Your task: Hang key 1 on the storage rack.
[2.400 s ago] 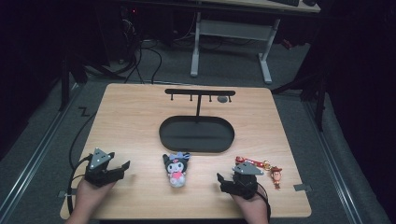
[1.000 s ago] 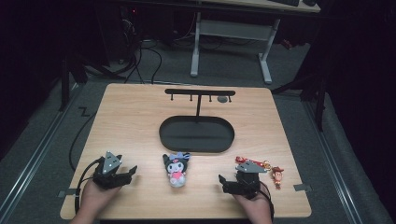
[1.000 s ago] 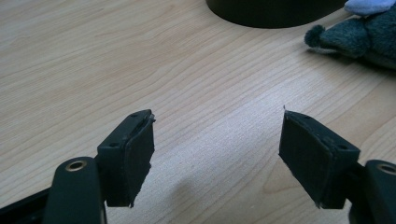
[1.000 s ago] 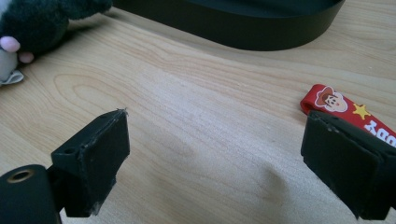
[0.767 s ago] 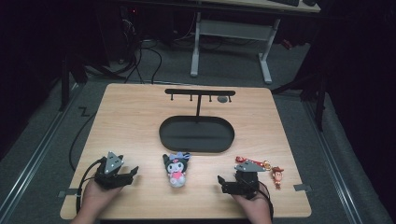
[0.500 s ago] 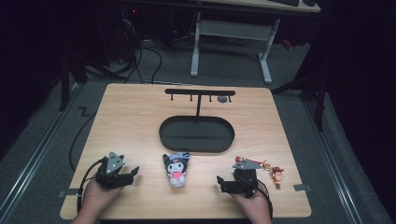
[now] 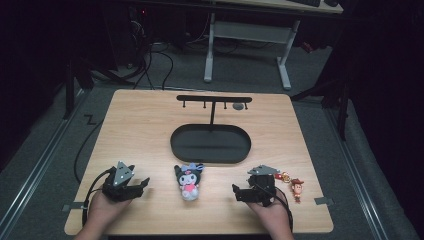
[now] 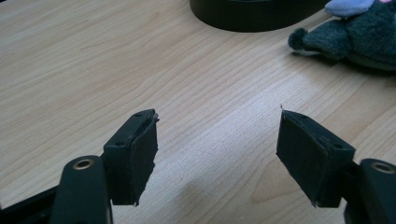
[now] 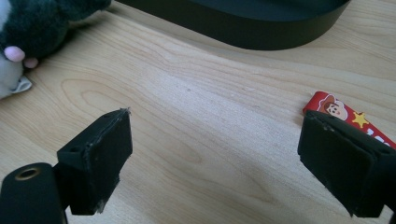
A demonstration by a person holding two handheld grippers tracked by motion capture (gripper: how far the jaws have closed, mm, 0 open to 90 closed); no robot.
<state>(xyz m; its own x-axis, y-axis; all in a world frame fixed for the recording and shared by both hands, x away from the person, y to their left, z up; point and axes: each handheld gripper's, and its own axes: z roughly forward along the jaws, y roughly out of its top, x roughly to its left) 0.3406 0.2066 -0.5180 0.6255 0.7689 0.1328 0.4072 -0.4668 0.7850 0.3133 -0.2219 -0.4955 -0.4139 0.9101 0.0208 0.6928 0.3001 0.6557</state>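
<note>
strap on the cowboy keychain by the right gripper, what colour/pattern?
Red fabric strap printed with a cartoon cowboy face and a yellow star; clearest in the right gripper view.

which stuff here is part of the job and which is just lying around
Likely in the job:
plush, lying between the two open grippers
keychain, beside the right gripper
left gripper, jaws apart over bare wood
hook stand with its black tray, probably where they go

Lying about:
desk frame and floor cables behind the table

No legible text anywhere.
</note>
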